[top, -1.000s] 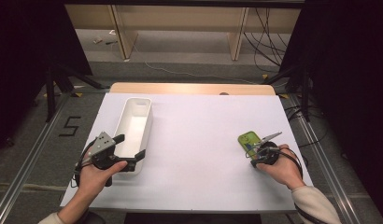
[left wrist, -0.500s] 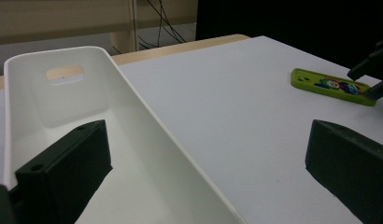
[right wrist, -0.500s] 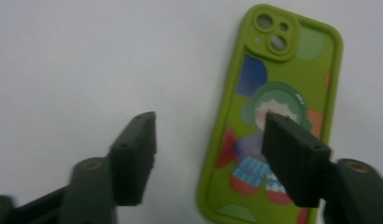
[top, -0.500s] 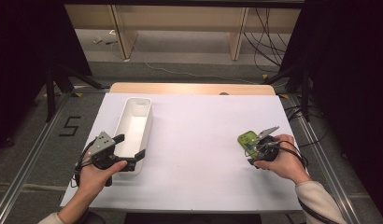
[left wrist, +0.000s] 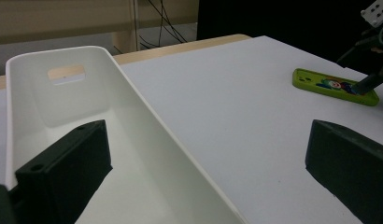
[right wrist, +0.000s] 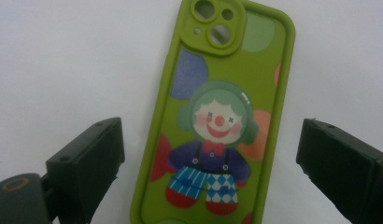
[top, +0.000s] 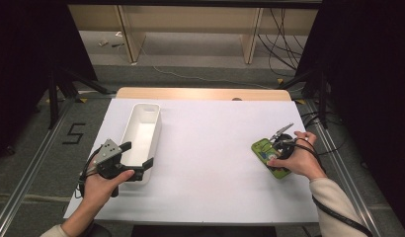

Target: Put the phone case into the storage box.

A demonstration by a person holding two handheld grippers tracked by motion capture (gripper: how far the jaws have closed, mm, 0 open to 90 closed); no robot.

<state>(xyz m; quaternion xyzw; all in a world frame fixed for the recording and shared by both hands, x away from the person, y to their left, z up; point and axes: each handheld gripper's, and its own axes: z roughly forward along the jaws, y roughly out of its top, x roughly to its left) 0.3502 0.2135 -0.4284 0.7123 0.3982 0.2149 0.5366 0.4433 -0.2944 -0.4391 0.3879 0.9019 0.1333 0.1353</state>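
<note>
Both jaws of the right gripper (right wrist: 213, 163) just opened wide. Green phone case (right wrist: 217, 121) lies flat between them, untouched. Left gripper (left wrist: 203, 177) is spread too, straddling the white bin (left wrist: 133, 140) wall.

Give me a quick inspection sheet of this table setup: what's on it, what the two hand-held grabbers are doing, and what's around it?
Surface: white table top, wooden strip along its far edge.
Job's things: green phone case with a clown picture, flat on the table at the right; long white bin at the left, nothing in it.
Clutter: nothing seen.
Grippers: right gripper over the case, jaws just opened, standing either side without touching it; left gripper open, one jaw inside the bin, one outside.
Cables: one trails from each gripper; more lie on the floor beyond the table.
Surroundings: black curtains at both sides, a "5" marked on the floor at the left.
</note>
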